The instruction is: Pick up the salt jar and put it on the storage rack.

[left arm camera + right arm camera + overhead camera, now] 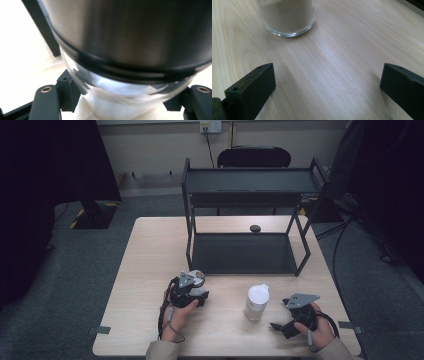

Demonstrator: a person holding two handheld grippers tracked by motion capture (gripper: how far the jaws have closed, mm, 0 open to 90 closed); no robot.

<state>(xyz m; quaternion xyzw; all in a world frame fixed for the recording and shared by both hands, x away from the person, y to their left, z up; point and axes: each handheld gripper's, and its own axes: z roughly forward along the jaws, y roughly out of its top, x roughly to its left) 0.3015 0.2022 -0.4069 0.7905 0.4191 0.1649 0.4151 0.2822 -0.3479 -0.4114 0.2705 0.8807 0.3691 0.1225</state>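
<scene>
My desk [150, 270] is pale wood-grain, smooth, low sheen. Rack [250, 185] on it looks like matt black metal. My left gripper [120, 100] holds a shaker [130, 37]: brushed metal top, satin shine, black band under it, clear glossy glass body with white powder. My right gripper [327, 87] has matt black plastic jaws, faintly rough. Jar [287, 17] ahead is clear glossy glass, fine beige powder inside; white matt lid in the high view. Floor [60, 285] is grey carpet, rough.

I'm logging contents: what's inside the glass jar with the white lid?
The glass jar holds a fine brownish powder, visible through its wall in the right gripper view. The white lid covers the top, hiding the fill level.
</scene>
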